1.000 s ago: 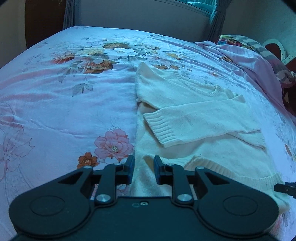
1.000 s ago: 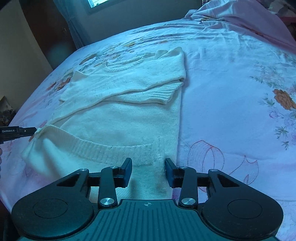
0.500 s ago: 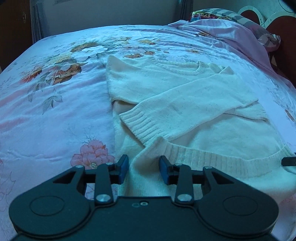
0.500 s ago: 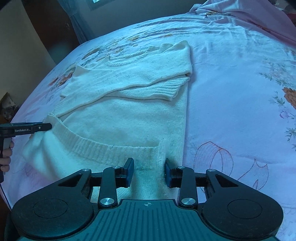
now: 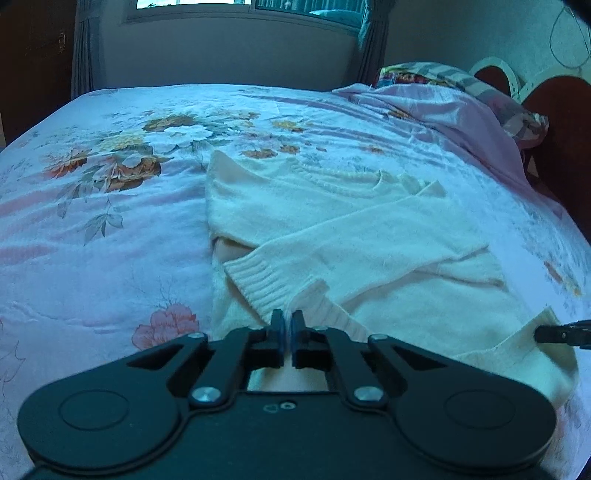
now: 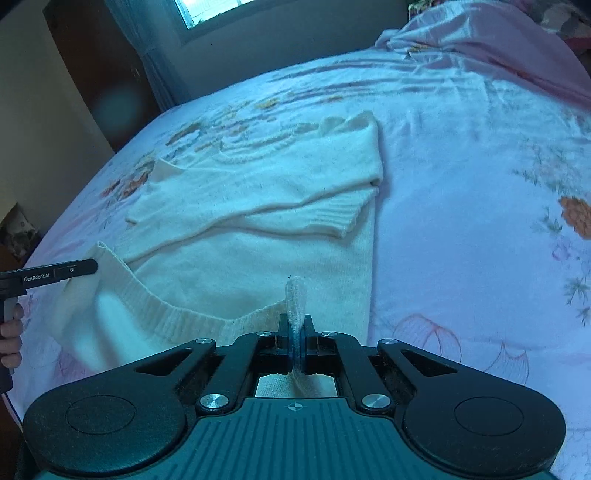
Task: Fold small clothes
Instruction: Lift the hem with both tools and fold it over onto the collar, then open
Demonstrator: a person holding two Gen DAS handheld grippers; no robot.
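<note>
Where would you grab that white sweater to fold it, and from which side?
By the ribbed bottom hem, from the near bed edge. The sweater lies flat, sleeves crossed, hem nearest. The right gripper and left gripper have just closed on its two ends.

Floral pink bedspread (image 5: 110, 229), curtained window (image 5: 236, 5), plain wall (image 5: 221, 55), dark headboard (image 5: 565, 147), dim bluish daylight

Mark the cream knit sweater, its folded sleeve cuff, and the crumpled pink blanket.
Cream knit sweater (image 6: 258, 258): right wrist view, mid body.
Folded sleeve cuff (image 5: 258, 275): left wrist view, ribbed end.
Crumpled pink blanket (image 5: 461, 118): left wrist view, top folds.
</note>
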